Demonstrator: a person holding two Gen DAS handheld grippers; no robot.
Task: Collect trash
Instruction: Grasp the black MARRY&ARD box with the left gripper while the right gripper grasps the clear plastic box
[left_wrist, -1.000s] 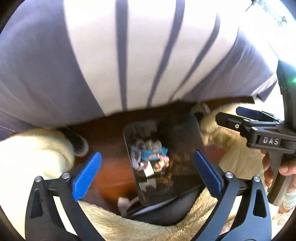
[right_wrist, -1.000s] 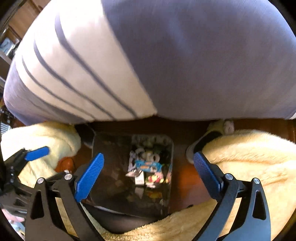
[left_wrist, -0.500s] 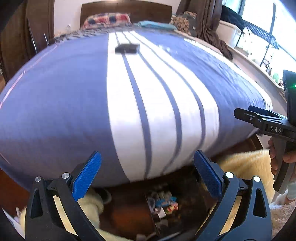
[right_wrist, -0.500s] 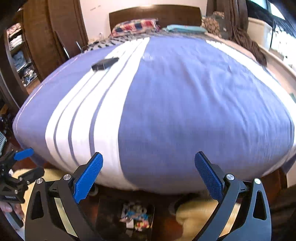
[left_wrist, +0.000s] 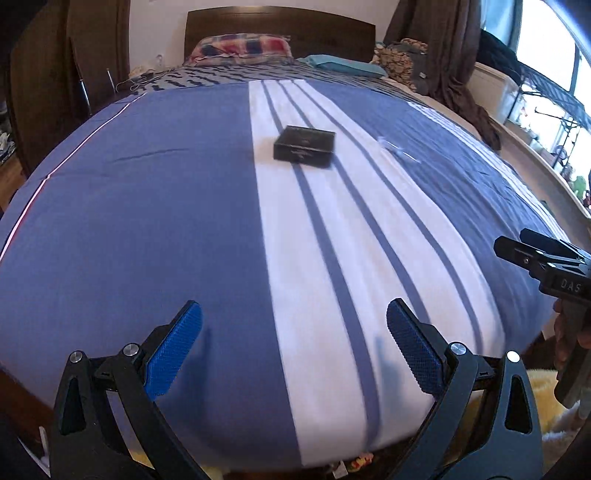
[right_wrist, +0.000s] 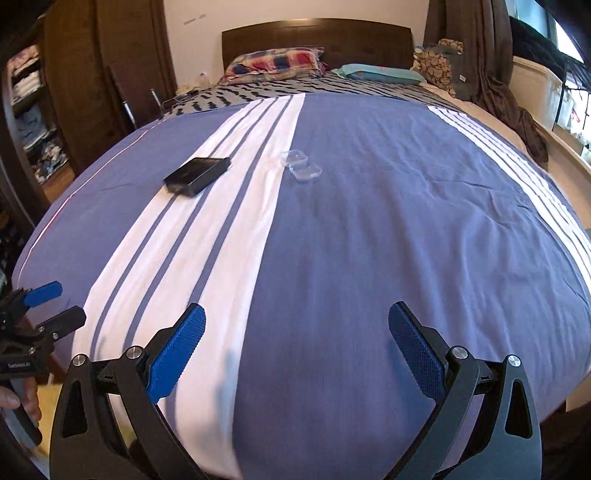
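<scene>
A black flat box lies on the white stripes of the blue bedspread, far ahead of my left gripper, which is open and empty over the foot of the bed. The box also shows in the right wrist view. A small clear plastic container lies open just right of the box; in the left wrist view it is a faint blur. My right gripper is open and empty above the bed's near edge. The trash bin's contents barely peek out below the bed edge.
Pillows and a wooden headboard are at the far end. A dark garment drapes over the bed's right side. A wardrobe with shelves stands left. A cream fluffy rug lies by the bed's foot.
Both grippers rose and tilted up from the bin of wrappers on the floor to look along the top of the bed. The box and clear container came into view.
</scene>
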